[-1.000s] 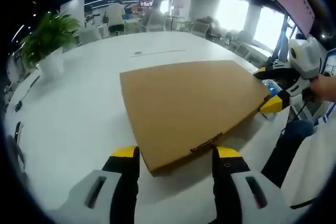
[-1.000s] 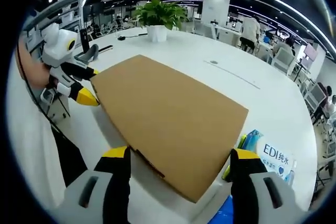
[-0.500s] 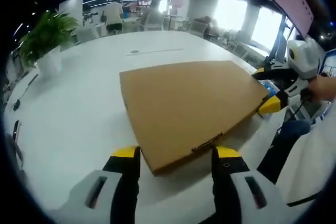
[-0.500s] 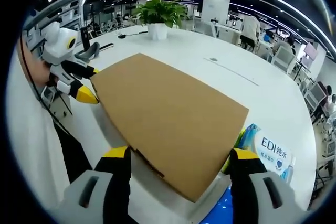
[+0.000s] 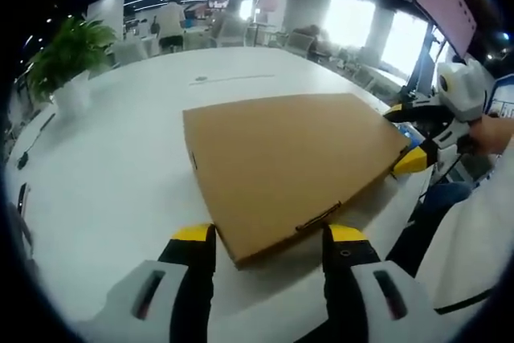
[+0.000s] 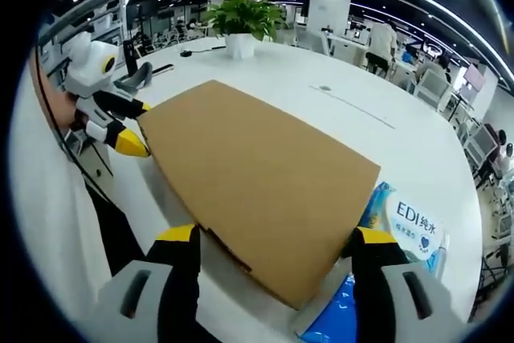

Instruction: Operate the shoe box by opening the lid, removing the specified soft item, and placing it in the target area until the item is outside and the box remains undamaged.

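Box: the brown box (image 5: 293, 166) lies flat on my white table (image 5: 104, 158), lid shut.
Left gripper: my left gripper (image 5: 269, 238) has its jaws spread wide, one on each side of the box's near corner.
Right gripper: my right gripper (image 6: 277, 240) is spread wide too, flanking the opposite corner.
Beside box: a blue water pack (image 6: 409, 226) sits near my right jaw.
Far end: a plant (image 6: 241, 18).

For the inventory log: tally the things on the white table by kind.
Cardboard box: 1
Potted plant: 1
Blue-and-white pack beside the box: 1
Total: 3
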